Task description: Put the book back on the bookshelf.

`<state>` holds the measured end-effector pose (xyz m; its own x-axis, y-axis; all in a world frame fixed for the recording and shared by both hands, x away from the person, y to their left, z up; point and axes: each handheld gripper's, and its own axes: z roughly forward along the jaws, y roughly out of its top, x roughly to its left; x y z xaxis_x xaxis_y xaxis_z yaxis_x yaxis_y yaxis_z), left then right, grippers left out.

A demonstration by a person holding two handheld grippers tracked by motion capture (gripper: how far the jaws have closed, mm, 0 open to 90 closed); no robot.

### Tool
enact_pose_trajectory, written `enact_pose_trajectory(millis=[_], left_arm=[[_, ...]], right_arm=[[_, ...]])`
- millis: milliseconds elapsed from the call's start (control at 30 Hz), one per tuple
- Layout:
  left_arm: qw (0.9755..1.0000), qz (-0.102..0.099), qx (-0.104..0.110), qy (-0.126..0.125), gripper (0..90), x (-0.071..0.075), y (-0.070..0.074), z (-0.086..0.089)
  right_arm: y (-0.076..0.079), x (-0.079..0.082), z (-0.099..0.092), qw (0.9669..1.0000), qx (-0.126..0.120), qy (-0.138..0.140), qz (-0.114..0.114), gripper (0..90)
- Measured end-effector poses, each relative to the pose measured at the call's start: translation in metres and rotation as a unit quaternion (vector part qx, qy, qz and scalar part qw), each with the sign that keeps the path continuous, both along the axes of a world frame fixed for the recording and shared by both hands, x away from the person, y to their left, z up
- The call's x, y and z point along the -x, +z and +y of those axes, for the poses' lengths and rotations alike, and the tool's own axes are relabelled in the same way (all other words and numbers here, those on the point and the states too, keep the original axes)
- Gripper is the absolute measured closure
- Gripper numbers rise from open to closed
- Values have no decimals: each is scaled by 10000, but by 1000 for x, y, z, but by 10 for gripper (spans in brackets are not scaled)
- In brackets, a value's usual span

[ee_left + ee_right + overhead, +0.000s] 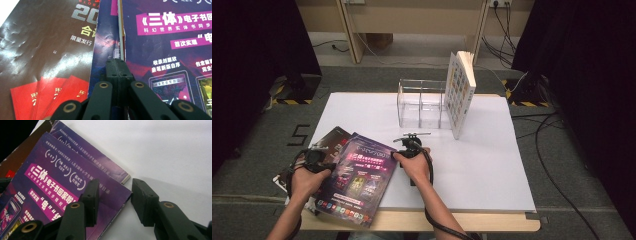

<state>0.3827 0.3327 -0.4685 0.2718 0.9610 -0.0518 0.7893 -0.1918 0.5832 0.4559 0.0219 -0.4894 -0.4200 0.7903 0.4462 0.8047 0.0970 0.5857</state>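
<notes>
Our left gripper [118, 72] has its jaws pressed together, tips resting low over the stack of magazines where the top purple magazine [170, 50] overlaps the one beneath. We cannot tell whether a page edge is pinched between them or whether they simply press down; pinning the stack so it does not slide seems the likelier reason. In the high view this left gripper [314, 159] sits at about nine o'clock from the purple cover [359, 177].

Our right gripper [113, 201] stands with its jaws apart, straddling the near corner of the top purple magazine [62, 185]: one jaw lies over the cover, the other over bare white table [175, 150]. That pose suggests we are lining up to nip the corner and lift the magazine. From above, the right gripper [412, 145] is at roughly two o'clock of the cover.

The stack lies at the table's seven o'clock corner, fanned out: a brown magazine [42, 50] with red cards printed on it at the bottom, a second purple one [100, 157] peeking out, and the top copy overhanging the table edge toward us. The fan probably leaves each corner free to grab.

At twelve o'clock stands a clear divided rack [422, 102], with one book [460, 92] already upright at its three o'clock end, leaning slightly. We judge the magazines are meant to follow it into the empty slots.
</notes>
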Motion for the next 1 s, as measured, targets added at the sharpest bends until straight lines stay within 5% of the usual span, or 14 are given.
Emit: enact_pose_trajectory(millis=[233, 467, 600, 1000], left_arm=[[10000, -18, -1, 10, 900, 1, 0, 0], [10000, -27, 29, 26, 899, 1, -1, 0], [10000, -6, -15, 26, 899, 1, 0, -1], [10000, 28, -33, 32, 900, 0, 0, -1]], right_arm=[[0, 1, 0, 9997, -154, -130, 140, 516], [2, 0, 4, 10000, 26, -2, 91, 503], [1, 2, 4, 9997, 225, 58, -57, 547], [4, 3, -2, 9998, 100, -8, -164, 703]])
